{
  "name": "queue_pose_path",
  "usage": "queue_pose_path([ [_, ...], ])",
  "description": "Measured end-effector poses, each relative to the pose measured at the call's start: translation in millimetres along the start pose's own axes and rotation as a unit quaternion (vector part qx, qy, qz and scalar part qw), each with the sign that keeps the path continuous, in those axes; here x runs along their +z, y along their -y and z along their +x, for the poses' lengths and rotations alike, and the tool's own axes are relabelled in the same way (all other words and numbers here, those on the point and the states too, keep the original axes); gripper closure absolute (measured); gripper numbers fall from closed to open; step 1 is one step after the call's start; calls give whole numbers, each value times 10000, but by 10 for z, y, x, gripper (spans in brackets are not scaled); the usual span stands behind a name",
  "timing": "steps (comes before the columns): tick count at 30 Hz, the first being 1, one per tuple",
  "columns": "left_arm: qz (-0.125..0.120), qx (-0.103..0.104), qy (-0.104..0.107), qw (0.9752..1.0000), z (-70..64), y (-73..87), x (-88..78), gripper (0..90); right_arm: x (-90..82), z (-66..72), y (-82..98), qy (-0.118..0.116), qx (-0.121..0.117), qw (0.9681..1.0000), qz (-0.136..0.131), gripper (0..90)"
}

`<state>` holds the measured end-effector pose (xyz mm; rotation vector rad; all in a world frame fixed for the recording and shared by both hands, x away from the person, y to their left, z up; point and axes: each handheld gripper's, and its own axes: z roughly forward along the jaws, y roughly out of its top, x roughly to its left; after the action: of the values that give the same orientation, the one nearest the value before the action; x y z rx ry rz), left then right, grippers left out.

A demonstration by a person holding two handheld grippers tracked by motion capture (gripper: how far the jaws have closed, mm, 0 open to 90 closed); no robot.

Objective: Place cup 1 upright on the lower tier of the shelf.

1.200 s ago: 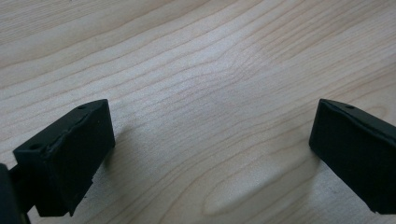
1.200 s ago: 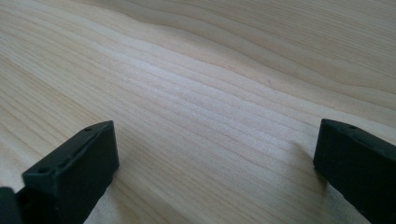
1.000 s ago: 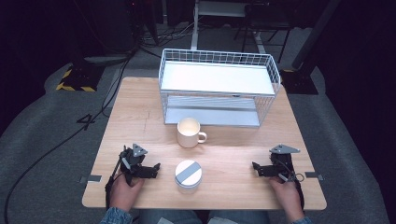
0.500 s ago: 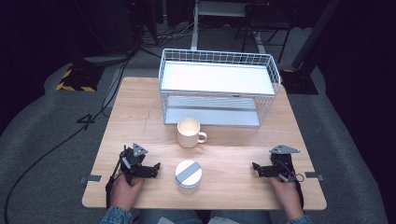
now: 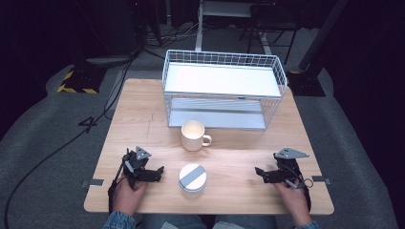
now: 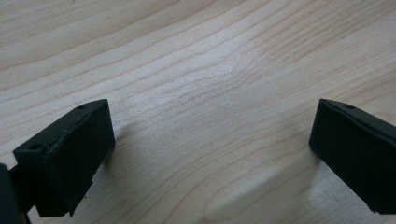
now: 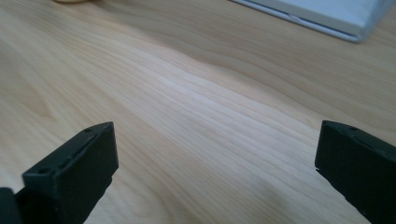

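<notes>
A cream mug [image 5: 193, 135] stands on the wooden table [image 5: 143, 119], its handle to the right. In front of it sits a white round container [image 5: 192, 177] with a grey stripe across its lid. My left gripper [image 5: 158, 172] rests on the table left of the container, jaws wide apart over bare wood [image 6: 210, 140]. My right gripper [image 5: 261, 172] rests at the front right, open too, with nothing between its jaws [image 7: 215, 154]. Each is held by a hand at the table's front edge.
A white wire two-level rack [image 5: 223, 90] stands at the back of the table, behind the mug; its lower shelf edge [image 7: 327, 18] appears in the right gripper view. Cables and a hazard-striped block [image 5: 76, 82] lie on the grey floor.
</notes>
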<state>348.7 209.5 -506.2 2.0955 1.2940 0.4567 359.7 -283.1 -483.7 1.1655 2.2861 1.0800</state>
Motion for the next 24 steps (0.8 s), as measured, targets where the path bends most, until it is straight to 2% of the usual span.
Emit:
queue_pose_path([
  [3, -1, -3, 1, 10000, 0, 0, 0, 6, -29, 74, -29, -119, -81, 9999, -74, 0],
  [6, -1, -4, 1, 10000, -1, 0, 0, 6, -75, 205, -92, -265, -228, 9993, -134, 0],
  [8, 2, 2, -1, 10000, 0, 0, 0, 6, -83, 228, -103, -300, -248, 9991, -147, 0],
  [10, -1, -6, 1, 10000, -1, 0, 0, 6, -98, 324, -146, -401, -293, 9986, -188, 0],
  [11, 0, 2, 0, 10000, 0, 0, 0, 6, -91, 395, -173, -526, -361, 9978, -202, 0],
  [14, 0, -5, 0, 10000, -1, 1, 0, 6, -71, 531, -225, -686, -513, 9961, -205, 0],
  [16, -2, -4, 2, 10000, 0, 1, 0, 6, -64, 569, -242, -720, -569, 9956, -202, 0],
  [18, -6, -10, 5, 10000, 0, 1, 1, 6, -37, 704, -306, -879, -745, 9931, -221, 0],
  [24, 0, -5, 4, 10000, 1, 2, 0, 6, 64, 984, -430, -1318, -1034, 9856, -232, 0],
])
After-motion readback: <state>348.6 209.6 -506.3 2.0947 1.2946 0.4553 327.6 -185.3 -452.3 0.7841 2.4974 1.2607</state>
